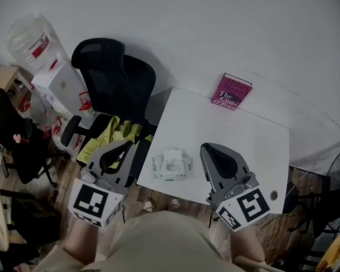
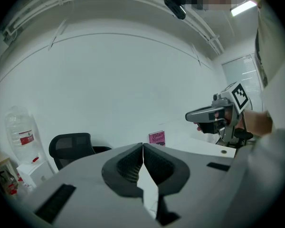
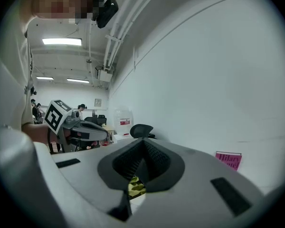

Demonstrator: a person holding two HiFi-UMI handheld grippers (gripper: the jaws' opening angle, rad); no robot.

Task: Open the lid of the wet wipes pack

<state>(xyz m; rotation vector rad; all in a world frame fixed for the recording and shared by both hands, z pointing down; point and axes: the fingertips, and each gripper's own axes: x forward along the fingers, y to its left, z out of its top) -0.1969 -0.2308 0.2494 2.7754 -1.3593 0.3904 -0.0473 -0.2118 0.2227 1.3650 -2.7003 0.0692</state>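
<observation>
The wet wipes pack (image 1: 171,167) lies flat near the front left edge of the white table (image 1: 243,146). It is pale with a white lid in its middle, and I cannot tell whether that lid is raised. My left gripper (image 1: 126,145) hovers to the pack's left, over the table's edge, jaws shut on nothing. To the pack's right is my right gripper (image 1: 205,148), also shut and empty. Neither touches the pack. The left gripper view (image 2: 142,145) and the right gripper view (image 3: 143,140) both show pads pressed together, and the pack is hidden in both.
A pink book (image 1: 232,91) lies at the table's far edge. A black office chair (image 1: 113,78) with a yellow-green cloth (image 1: 116,132) stands left of the table. A water dispenser bottle (image 1: 31,38) stands further left. A white wall runs behind.
</observation>
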